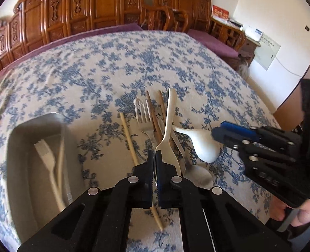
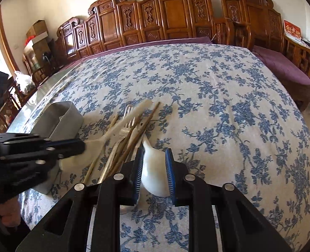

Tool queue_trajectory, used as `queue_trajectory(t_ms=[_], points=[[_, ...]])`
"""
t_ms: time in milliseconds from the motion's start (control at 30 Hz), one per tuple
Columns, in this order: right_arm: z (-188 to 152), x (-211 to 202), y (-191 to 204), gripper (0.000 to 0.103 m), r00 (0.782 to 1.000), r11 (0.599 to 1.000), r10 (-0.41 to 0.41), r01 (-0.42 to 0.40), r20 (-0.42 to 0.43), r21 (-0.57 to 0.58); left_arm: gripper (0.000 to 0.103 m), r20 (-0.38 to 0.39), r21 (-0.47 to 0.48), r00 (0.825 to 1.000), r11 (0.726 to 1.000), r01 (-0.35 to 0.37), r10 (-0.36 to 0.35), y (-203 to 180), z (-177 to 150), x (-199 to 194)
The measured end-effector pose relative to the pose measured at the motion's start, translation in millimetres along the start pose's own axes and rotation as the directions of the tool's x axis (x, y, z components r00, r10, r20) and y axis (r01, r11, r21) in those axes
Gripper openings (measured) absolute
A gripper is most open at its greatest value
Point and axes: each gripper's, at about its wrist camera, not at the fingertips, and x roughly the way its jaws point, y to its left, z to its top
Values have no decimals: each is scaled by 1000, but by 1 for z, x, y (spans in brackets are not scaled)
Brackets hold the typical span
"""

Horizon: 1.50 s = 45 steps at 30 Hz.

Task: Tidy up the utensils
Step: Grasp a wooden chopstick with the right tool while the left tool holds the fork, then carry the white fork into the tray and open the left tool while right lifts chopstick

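Note:
A pile of utensils lies on the floral cloth: a clear plastic fork [image 1: 142, 111], brown chopsticks [image 1: 152, 115], a pale chopstick [image 1: 129, 138], a metal spoon [image 1: 197, 176]. My left gripper [image 1: 155, 152] is shut on the head of a cream plastic fork [image 1: 169, 113], whose handle points away from me. My right gripper [image 2: 155, 149] is shut on the bowl of a white ceramic spoon [image 2: 155, 174]; in the left wrist view the right gripper [image 1: 215, 133] sits at that spoon [image 1: 205, 149]. The left gripper [image 2: 81, 147] also shows in the right wrist view.
A grey metal tray [image 1: 18, 147] stands left of the pile and holds another cream fork [image 1: 47, 157] and a pale stick. The blue-flowered tablecloth [image 2: 218, 105] stretches far behind. Carved wooden chairs [image 2: 165, 12] line the far edge. A person's hand [image 1: 306, 214] holds the right gripper.

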Motion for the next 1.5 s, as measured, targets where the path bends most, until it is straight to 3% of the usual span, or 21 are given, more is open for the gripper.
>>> queue_trajectory(t_ms=[433, 900, 1233, 1500], points=[[-4, 25, 39, 24, 997, 998, 50, -52, -52, -31, 1, 100, -48, 995, 999, -21, 26, 28, -13, -51], [-13, 48, 52, 22, 992, 997, -51, 44, -116, -59, 1, 107, -58, 994, 998, -25, 31, 39, -22, -52], [-17, 48, 44, 8, 986, 995, -92, 86, -137, -46, 1, 116, -53, 993, 998, -21, 27, 37, -23, -56], [-12, 39, 40, 6, 992, 998, -64, 63, -106, -13, 1, 129, -49, 991, 998, -36, 42, 37, -22, -63]])
